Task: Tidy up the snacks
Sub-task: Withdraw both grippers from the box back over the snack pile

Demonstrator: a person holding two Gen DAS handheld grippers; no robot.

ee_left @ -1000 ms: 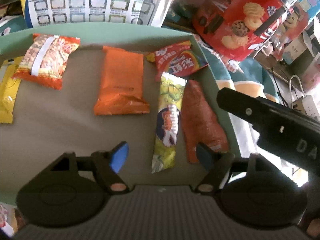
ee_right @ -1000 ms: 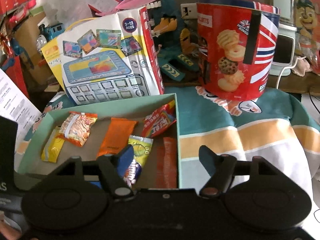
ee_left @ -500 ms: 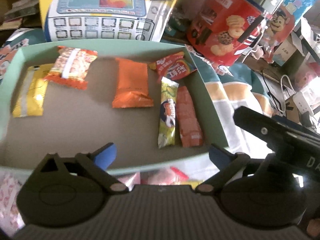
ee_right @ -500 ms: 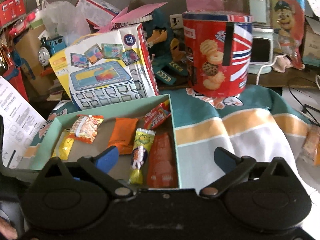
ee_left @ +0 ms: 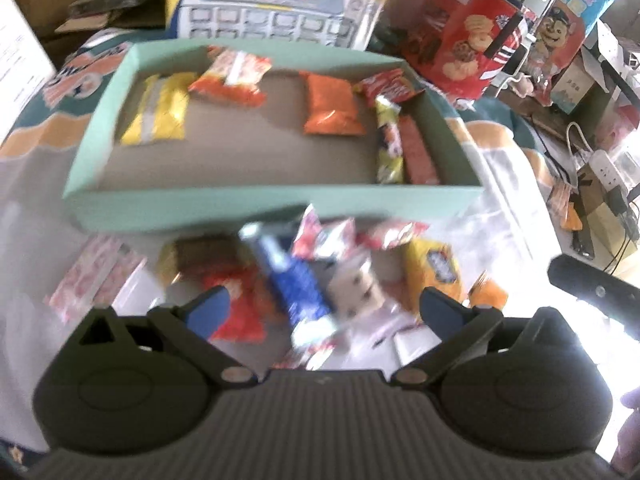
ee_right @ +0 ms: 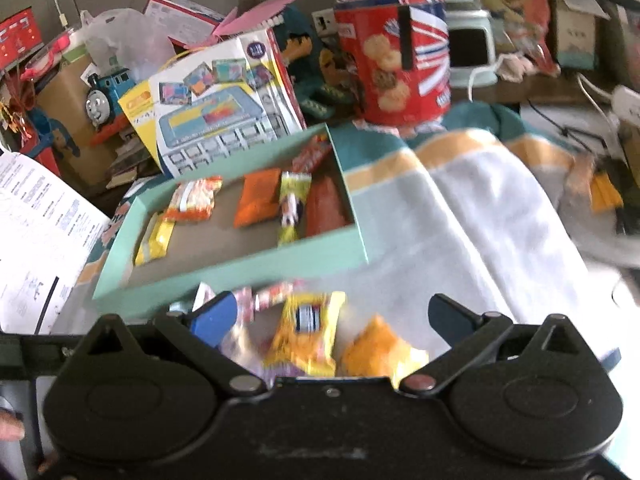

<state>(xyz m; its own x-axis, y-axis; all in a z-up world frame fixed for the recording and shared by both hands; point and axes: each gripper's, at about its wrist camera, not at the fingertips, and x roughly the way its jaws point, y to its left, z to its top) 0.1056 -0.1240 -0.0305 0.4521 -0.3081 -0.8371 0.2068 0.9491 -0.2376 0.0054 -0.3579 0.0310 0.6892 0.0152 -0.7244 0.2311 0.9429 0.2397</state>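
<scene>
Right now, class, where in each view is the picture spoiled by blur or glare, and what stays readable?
Left wrist view: motion blur smears the loose snack pile before the green box; glare whitens the lower right. Right wrist view: the yellow packet between the open fingers is blurred, and the cookie tin is soft but recognisable; fisheye bends the edges.

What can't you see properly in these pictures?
- Left wrist view: motion blur smears the loose snack pile; its wrapper names are unreadable.
- Right wrist view: the right gripper body covers the pile's near part.
- Both views: the green box near wall hides the floor behind it.
</scene>
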